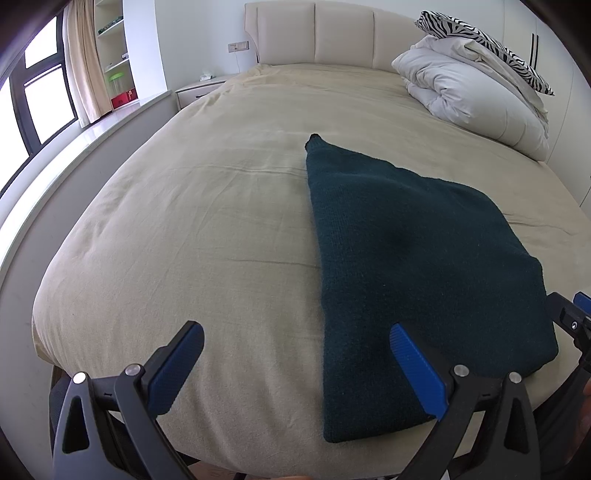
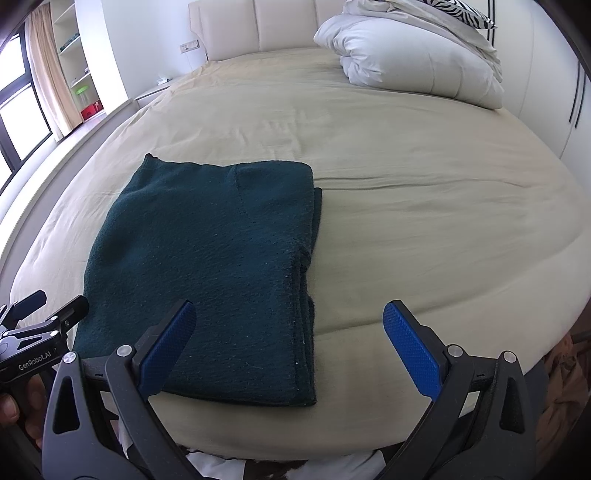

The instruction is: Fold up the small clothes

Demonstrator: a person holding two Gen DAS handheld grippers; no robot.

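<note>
A dark green knitted garment (image 1: 406, 266) lies folded flat on the beige bed (image 1: 207, 229), near its front edge. In the right wrist view the garment (image 2: 210, 258) shows stacked layers along its right side. My left gripper (image 1: 295, 354) is open and empty, held above the garment's near left corner. My right gripper (image 2: 290, 332) is open and empty, held above the garment's near right edge. The left gripper also shows at the left edge of the right wrist view (image 2: 40, 317); the right gripper shows at the right edge of the left wrist view (image 1: 572, 317).
A white folded duvet (image 1: 476, 96) and a zebra-print pillow (image 1: 491, 44) lie at the bed's far right by the headboard (image 1: 332, 33). A nightstand (image 1: 199, 88), shelves and a window stand to the left. Bare bedding (image 2: 424, 221) lies right of the garment.
</note>
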